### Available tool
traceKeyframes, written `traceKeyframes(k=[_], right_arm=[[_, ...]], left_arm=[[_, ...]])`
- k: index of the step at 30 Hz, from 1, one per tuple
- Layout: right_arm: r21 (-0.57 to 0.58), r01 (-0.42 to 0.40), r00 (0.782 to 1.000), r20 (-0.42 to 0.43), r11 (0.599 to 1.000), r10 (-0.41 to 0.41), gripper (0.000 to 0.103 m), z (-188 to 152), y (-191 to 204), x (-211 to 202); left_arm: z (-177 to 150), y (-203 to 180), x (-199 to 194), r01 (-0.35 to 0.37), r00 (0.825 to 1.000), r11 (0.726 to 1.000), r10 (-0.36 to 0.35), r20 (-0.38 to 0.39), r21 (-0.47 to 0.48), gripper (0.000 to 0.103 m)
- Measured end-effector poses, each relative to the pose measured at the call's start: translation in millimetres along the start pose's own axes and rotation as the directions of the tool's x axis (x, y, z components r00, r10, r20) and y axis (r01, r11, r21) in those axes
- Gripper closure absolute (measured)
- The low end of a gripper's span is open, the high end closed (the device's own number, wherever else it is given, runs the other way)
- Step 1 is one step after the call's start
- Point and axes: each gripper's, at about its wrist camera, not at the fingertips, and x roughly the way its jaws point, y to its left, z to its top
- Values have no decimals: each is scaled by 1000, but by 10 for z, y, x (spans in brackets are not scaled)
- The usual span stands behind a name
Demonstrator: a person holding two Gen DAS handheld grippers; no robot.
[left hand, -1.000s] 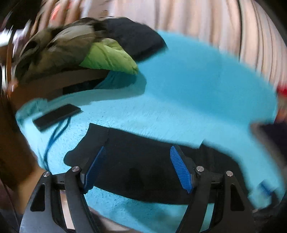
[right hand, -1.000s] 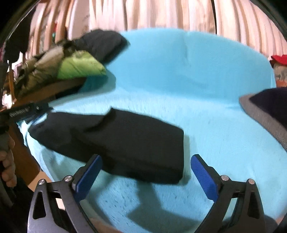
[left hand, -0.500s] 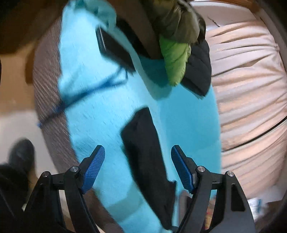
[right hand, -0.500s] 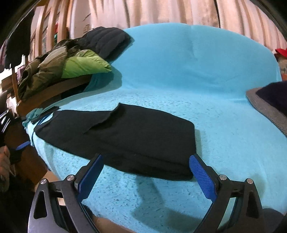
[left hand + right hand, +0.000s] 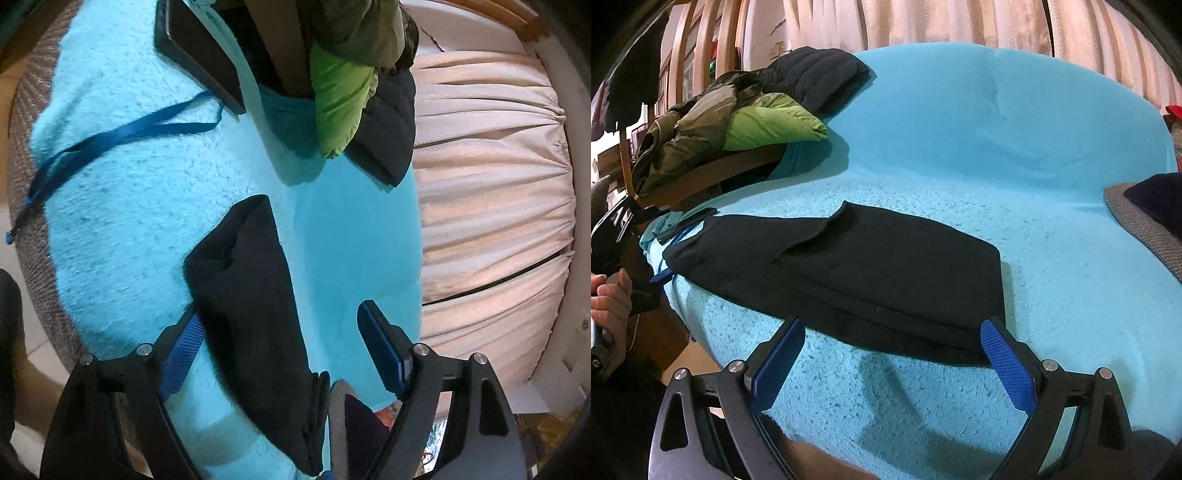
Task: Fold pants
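Black pants (image 5: 871, 266) lie folded flat on a turquoise blanket (image 5: 1015, 177). My right gripper (image 5: 890, 354) is open and empty, its blue pads just short of the pants' near edge. In the left wrist view the pants (image 5: 251, 295) run lengthwise between my left gripper's fingers; the left gripper (image 5: 280, 350) is open, at the pants' narrow left end, camera rolled sideways. The left gripper also shows at the right wrist view's left edge (image 5: 624, 229), held by a hand.
A pile of jackets, olive, lime green and black (image 5: 746, 118), sits at the back left on a wooden armrest. A black phone (image 5: 195, 51) and a blue strap (image 5: 122, 133) lie near the pants' left end. A grey cushion (image 5: 1141, 218) is at right. Curtains hang behind.
My left gripper rolled sideways and closed in on the pants' left end. My right gripper came lower and nearer the pants' front edge. The pants lie as before.
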Motion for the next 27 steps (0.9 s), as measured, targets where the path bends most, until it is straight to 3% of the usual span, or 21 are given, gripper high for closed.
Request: traceKeyframes(k=[5, 7, 9, 10, 14, 17, 19, 22, 25, 27], right_arm=[[-3, 1, 1000, -2, 1000, -1, 7, -9, 4, -1], [-1, 1, 1000, -3, 1000, -1, 7, -8, 0, -2], [3, 0, 1000, 0, 1000, 0, 7, -4, -6, -6], [4, 0, 1000, -1, 1000, 0, 6, -2, -10, -3], [15, -4, 1000, 0, 1000, 4, 6, 12, -40, -5], [76, -25, 1000, -7, 997, 26, 6, 97, -171, -15], [166, -76, 997, 6, 983, 76, 6, 283, -416, -43], [251, -104, 995, 24, 962, 101, 5, 557, -784, -57], [248, -54, 998, -10, 967, 58, 5, 776, -1103, 49], [267, -9, 1000, -3, 964, 10, 5, 773, -1319, 104]], left_arm=[[70, 41, 41, 20, 1000, 999, -19, 14, -44, 25], [47, 90, -1, -4, 1000, 998, 5, 16, -55, 43], [43, 179, -22, -48, 999, 996, 49, 16, -77, 79], [47, 217, -21, -70, 997, 994, 71, 13, -89, 86], [22, 207, -29, -102, 994, 993, 103, 20, -58, 93], [-34, -15, -31, -178, 983, 980, 173, 54, 95, 94], [-127, -302, -4, -252, 967, 928, 232, 104, 274, 94], [-368, -780, 62, -277, 961, 812, 226, 161, 514, 95], [-742, -1253, 179, -185, 982, 698, 145, 117, 692, 95], [-1020, -1512, 276, -106, 994, 636, 100, 54, 764, 95]])
